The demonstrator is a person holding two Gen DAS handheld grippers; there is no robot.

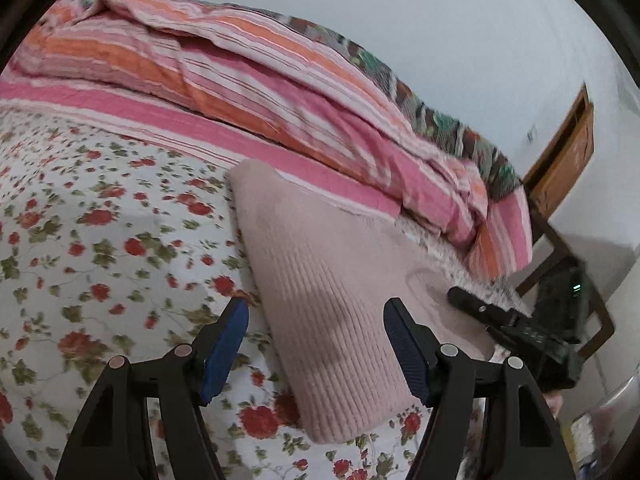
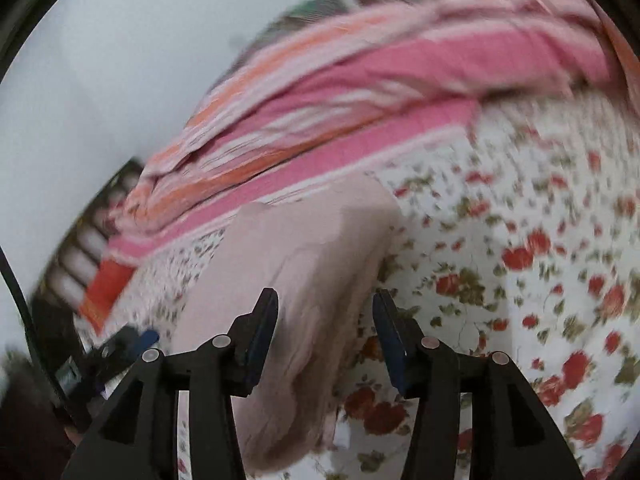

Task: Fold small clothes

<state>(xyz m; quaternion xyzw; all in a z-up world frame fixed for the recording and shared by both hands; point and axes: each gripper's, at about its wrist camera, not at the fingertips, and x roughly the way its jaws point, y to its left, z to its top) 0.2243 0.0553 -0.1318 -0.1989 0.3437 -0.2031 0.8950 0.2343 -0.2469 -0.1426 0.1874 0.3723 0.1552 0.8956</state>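
A bed sheet (image 1: pixel 100 220) printed with red flowers is seen, with a pink and orange striped quilt (image 1: pixel 248 80) heaped along the white wall (image 1: pixel 440 20).

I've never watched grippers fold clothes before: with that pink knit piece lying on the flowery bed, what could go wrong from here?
1. Both the left gripper and the right gripper stand open over the pink ribbed knit garment; closing low might pinch the floral bedsheet too.
2. The garment's near end lies close to the bed's edge, so a tug could drag it off.
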